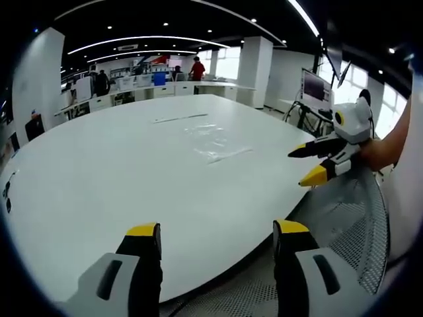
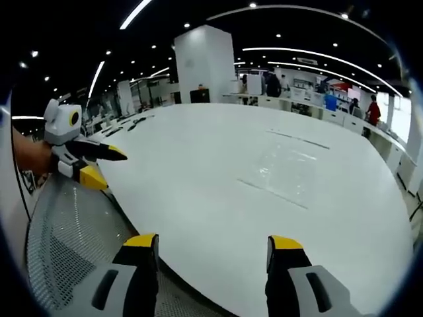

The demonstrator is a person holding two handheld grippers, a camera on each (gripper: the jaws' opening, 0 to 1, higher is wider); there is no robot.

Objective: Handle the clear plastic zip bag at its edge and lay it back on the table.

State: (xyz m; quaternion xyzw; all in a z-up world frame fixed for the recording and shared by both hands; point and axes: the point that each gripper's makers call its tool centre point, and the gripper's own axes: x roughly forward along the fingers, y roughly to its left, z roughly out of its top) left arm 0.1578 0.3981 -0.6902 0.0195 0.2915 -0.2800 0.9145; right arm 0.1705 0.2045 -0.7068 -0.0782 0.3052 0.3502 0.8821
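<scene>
Bag (image 1: pixel 215 146) lying flat mid-table (image 1: pixel 99 198), well apart from both grippers. Left gripper (image 1: pixel 217 239) and right gripper (image 2: pixel 213 249) hovering agape, empty. Probably limp, light, slippery film; pinching the stiffer zip edge looks best.

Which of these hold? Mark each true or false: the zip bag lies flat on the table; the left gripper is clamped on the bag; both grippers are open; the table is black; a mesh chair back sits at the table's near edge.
1. The clear zip bag lies flat on the table. True.
2. The left gripper is clamped on the bag. False: it is open, short of the bag.
3. The right gripper is open too. True.
4. The table is black. False: white.
5. A mesh chair back sits at the near edge. True.
</scene>
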